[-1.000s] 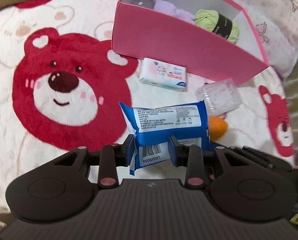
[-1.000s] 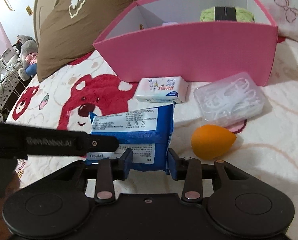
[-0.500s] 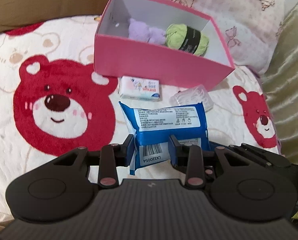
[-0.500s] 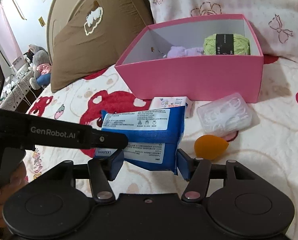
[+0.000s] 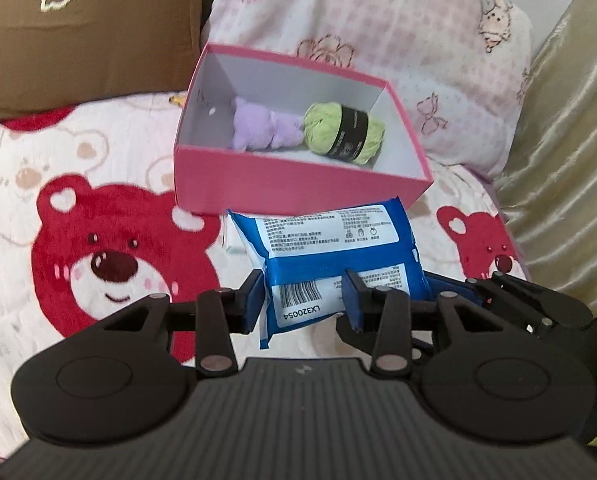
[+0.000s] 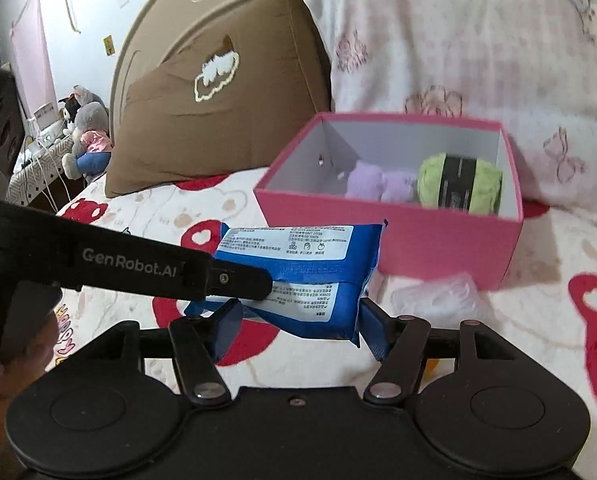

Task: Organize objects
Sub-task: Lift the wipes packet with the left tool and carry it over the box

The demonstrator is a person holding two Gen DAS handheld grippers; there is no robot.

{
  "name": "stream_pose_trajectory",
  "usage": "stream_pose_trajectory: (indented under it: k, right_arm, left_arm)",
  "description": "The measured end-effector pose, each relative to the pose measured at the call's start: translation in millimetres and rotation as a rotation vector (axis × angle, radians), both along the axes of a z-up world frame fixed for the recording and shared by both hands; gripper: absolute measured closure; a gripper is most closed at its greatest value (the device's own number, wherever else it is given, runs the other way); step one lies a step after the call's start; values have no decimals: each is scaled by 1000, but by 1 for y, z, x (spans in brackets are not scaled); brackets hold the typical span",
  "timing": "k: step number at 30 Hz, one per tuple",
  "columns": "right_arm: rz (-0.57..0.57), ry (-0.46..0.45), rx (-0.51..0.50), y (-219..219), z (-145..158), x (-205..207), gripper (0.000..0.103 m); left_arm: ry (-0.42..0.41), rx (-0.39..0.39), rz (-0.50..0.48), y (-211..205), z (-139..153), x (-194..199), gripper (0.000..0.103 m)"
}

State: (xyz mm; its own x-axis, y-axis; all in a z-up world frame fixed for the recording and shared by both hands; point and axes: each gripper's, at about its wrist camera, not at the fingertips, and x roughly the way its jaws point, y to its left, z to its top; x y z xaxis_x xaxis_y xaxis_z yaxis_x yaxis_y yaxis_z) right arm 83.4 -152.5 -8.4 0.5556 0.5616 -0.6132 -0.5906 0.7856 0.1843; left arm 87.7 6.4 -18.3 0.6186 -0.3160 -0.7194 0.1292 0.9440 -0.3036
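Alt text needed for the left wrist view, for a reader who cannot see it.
The left gripper holds a blue wipes packet above a bear-print blanket, both fingers against its barcode end. Behind it sits an open pink box containing a purple plush and green yarn.

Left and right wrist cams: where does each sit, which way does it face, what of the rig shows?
Left wrist: on the left gripper, facing forward and down over the bed at the pink box; its jaws press the blue packet; right gripper's tip at lower right.
Right wrist: on the right gripper, facing the same box; jaws straddle the packet, having just been opening; left gripper and a hand enter from the left.
Shared: packet, box, green yarn, purple plush.
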Motion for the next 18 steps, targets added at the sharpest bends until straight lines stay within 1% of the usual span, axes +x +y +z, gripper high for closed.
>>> stream_pose_trajectory:
  k: [6, 9, 11, 16, 18]
  right_arm:
    - [-6, -41, -24, 6, 17, 1, 33]
    - [-13, -54, -21, 6, 26, 7, 32]
    - [-13, -55, -15, 8, 32, 14, 32]
    - [-17, -50, 21, 6, 48, 30, 32]
    - [-18, -55, 31, 4, 54, 36, 31]
  left_arm:
    - [-36, 51, -30, -8, 23, 10, 64]
    - [-80, 102, -60, -14, 37, 18, 64]
    - [-92, 128, -71, -17, 46, 26, 64]
    - [-104, 134, -90, -18, 68, 48, 63]
    - [-102, 115, -96, -18, 74, 59, 63]
